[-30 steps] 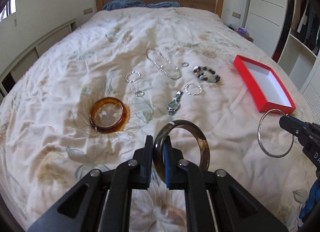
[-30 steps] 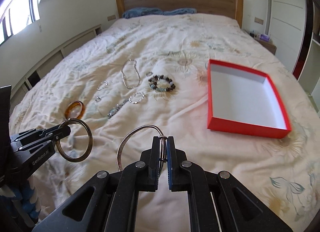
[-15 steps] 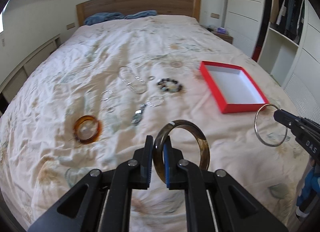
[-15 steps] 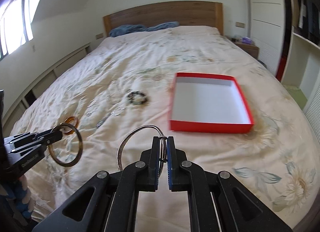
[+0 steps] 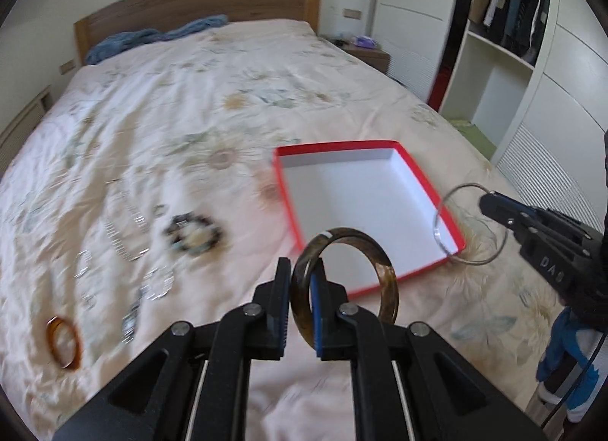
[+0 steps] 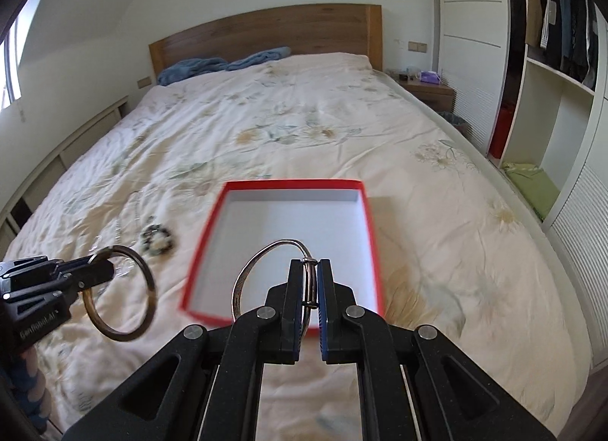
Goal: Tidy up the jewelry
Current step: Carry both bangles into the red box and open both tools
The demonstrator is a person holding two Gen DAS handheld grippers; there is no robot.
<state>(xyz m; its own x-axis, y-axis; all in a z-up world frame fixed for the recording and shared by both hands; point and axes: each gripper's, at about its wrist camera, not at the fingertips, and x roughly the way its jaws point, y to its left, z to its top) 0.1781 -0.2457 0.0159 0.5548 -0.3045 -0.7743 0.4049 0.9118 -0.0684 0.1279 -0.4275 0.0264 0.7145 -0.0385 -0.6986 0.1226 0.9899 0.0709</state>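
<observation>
Bangles are the load here, one per gripper. On the bedspread (image 5: 266, 72) at far left lies an amber bangle (image 5: 64, 341), then chains and small rings too blurred to sort, then a bead bracelet (image 5: 193, 233). The left gripper (image 5: 300, 308) is clamped on the rim of a dark bangle (image 5: 387, 289), which stands upright over the near edge of the red box (image 5: 429, 179). It looks stiff, thick, probably stone or resin: fairly heavy, smooth, liable to swing or slip in a rim pinch, and likely to chip if dropped from height. Further right, the right gripper (image 6: 311, 285) is closed on a thin wire bangle (image 6: 262, 255), held by its small clasp over the box's near right corner. That one seems light and springy; a hold beside the clasp should keep it from sliding round.
</observation>
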